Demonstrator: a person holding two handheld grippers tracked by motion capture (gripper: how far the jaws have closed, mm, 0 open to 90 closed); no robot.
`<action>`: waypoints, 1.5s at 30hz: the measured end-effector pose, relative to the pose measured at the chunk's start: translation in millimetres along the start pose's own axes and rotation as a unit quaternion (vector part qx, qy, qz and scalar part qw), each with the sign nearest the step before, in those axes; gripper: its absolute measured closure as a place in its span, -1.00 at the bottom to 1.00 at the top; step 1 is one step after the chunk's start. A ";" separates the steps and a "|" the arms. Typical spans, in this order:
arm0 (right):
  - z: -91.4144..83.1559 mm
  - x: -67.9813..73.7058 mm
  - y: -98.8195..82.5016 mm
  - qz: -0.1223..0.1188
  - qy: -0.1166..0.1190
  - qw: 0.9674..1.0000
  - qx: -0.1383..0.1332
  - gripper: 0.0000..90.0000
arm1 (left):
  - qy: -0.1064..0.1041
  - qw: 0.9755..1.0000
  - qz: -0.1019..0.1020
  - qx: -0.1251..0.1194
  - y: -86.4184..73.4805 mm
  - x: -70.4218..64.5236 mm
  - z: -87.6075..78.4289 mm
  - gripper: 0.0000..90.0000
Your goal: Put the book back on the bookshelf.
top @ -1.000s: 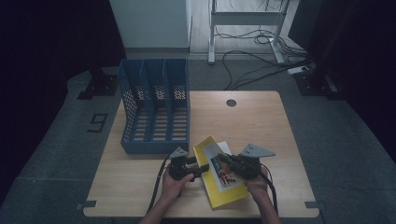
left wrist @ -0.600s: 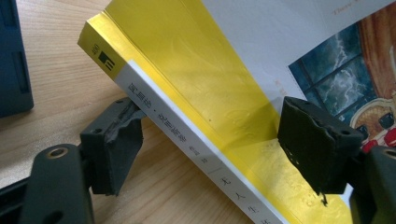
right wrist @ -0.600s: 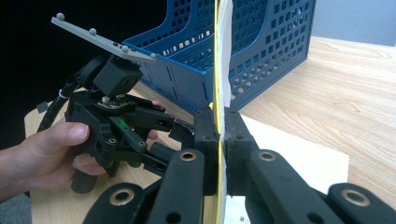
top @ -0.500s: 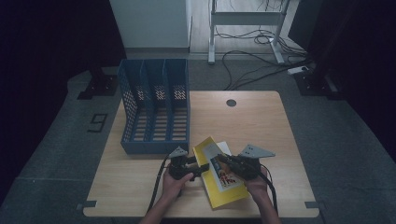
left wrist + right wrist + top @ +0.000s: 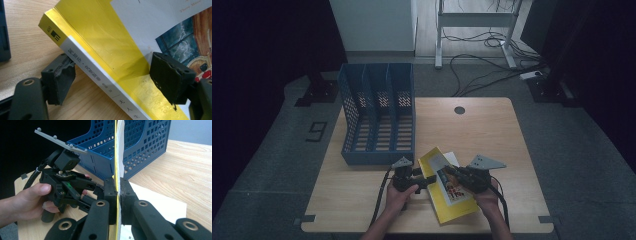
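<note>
- Yellow book lies near the front edge of the table, between the two grippers, with its cover lifted.
- Left gripper lies low and level, held in the left hand, which comes in from the bottom edge of the high view; it points right toward the book's spine side.
- Left gripper view: jaws stand apart, one pad under the spine on the table side, the other over the cover; the near pad touches the spine edge, but I cannot tell whether either presses. Jaws read as open around the book's edge.
- Spine is white with a yellow top; the spine side is raised off the wood.
- Right gripper is held in the right hand, also coming in from the bottom, pointing left toward the left gripper.
- Right gripper view: jaws closed tight on the yellow cover and a few white pages, which stand upright as a thin sheet between the pads.
- Same view shows the left gripper with its grey plate on top, thumb along the grip.
- Paper sheet lies flat on the table by the book.
- Blue rack stands at the table's back left, well apart from the book; three slots, upright, no contents seen in them.
</note>
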State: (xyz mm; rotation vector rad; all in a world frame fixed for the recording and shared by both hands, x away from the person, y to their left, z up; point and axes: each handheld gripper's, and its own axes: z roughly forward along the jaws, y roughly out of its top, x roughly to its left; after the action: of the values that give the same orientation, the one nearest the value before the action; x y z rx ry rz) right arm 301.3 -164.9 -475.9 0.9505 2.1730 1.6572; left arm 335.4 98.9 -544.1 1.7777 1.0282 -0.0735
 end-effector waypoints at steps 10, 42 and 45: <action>-0.9 -4.0 -2.3 0.012 0.003 1.000 -0.003 0.91 | 0.007 1.000 -0.002 0.001 0.1 -0.7 -0.4 -0.49; 1.1 -20.5 -20.7 0.041 -0.013 0.999 0.003 0.91 | -0.013 0.999 -0.029 -0.014 1.1 -2.5 -8.5 0.05; 0.5 -22.1 -22.1 0.046 -0.009 0.999 0.002 0.91 | -0.003 1.000 -0.016 -0.017 1.3 -6.6 -9.2 0.07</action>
State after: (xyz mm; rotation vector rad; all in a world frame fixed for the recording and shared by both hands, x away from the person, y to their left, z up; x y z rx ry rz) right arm 310.7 -181.5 -500.7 1.0763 2.1526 1.6778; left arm 328.4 102.1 -535.7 1.7290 1.0475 -0.0811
